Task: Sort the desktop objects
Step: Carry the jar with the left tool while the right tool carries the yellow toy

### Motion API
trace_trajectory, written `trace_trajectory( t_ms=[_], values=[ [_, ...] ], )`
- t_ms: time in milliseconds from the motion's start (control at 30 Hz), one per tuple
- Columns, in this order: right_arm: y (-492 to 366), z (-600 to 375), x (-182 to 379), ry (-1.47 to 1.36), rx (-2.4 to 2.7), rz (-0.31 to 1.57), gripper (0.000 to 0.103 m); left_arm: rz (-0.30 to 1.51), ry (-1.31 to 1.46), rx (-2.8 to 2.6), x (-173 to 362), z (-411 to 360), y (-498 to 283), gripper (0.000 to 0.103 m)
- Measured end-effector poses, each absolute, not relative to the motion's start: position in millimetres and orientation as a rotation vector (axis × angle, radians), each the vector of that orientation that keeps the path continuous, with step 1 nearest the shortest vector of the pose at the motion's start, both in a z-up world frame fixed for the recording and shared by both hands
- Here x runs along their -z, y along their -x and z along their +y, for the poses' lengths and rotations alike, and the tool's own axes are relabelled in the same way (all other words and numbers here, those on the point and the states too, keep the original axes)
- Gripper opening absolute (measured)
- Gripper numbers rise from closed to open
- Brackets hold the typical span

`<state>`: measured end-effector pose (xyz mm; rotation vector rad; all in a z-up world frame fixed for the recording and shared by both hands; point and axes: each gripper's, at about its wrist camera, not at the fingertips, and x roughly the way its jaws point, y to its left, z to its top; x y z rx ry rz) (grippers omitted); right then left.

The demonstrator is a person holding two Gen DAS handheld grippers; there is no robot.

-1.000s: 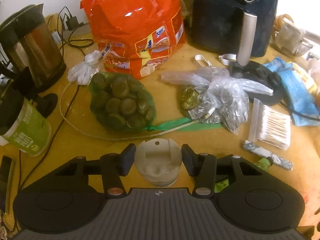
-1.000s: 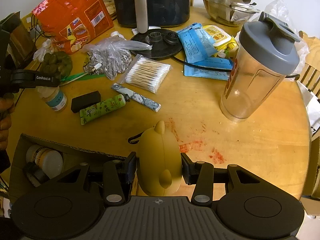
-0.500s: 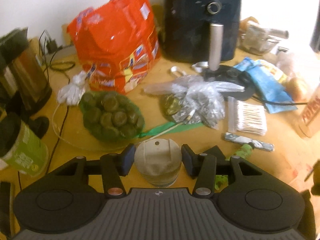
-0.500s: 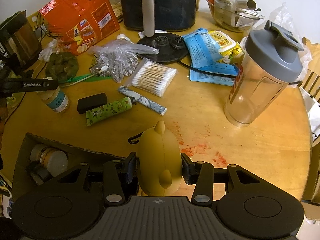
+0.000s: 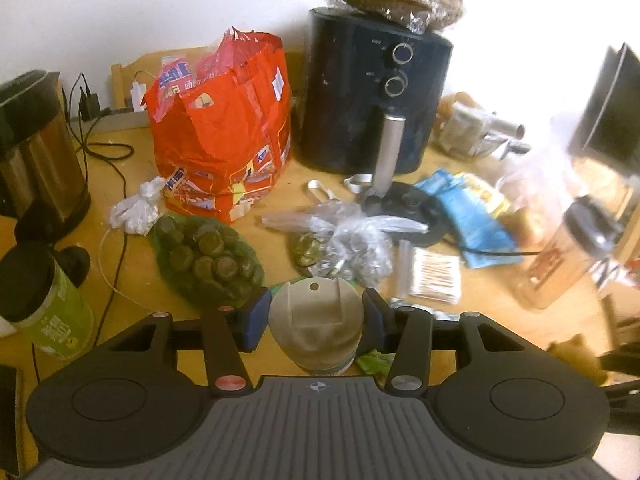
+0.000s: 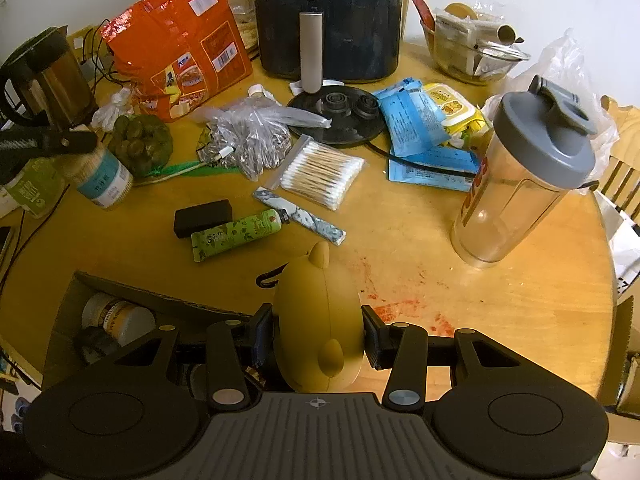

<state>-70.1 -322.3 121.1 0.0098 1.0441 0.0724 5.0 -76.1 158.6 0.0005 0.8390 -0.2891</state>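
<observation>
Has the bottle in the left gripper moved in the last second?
Yes. The bottle has moved right and forward, toward the green net bag.

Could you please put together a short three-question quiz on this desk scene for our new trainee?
1. True or false: the left gripper is shut on a small capped bottle.
2. What does the right gripper hold? A) the green tube B) a yellow animal-shaped case C) the shaker cup
3. Fill in: the bag of cotton swabs lies between the bag of seeds and the ____ packets.

Key
1. True; its jaws press both sides of the cap.
2. B
3. blue; the blue packets lie on the side towards the shaker cup.
</observation>
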Motion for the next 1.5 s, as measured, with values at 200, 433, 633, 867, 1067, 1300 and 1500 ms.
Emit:
trace_trajectory(
  t_ms=[200,433,633,867,1067,1300,1500],
  values=[
    [77,-314,-128,0.001,-0.085,1.040,0.048,0.857,0.018,0.315,-167,-67,12,0.048],
    [82,-305,-132,0.007,-0.097,1.038,0.048,0.873,-0.015,0.372,-174,-71,40,0.048],
    [84,-298,-134,0.012,-0.108,1.032,0.048,0.900,-0.060,0.415,-172,-78,63,0.048],
    [92,-291,-130,0.017,-0.122,1.048,0.048,0.961,-0.074,0.447,-160,-80,82,0.048],
    [101,-287,-123,0.018,-0.132,1.070,0.048,1.027,-0.102,0.472,-144,-82,94,0.048],
    [109,-286,-118,0.013,-0.130,1.089,0.048,1.098,-0.173,0.499,-112,-94,100,0.048],
    [112,-286,-118,0.012,-0.125,1.093,0.048,1.085,-0.220,0.521,-101,-106,102,0.048]
  ],
)
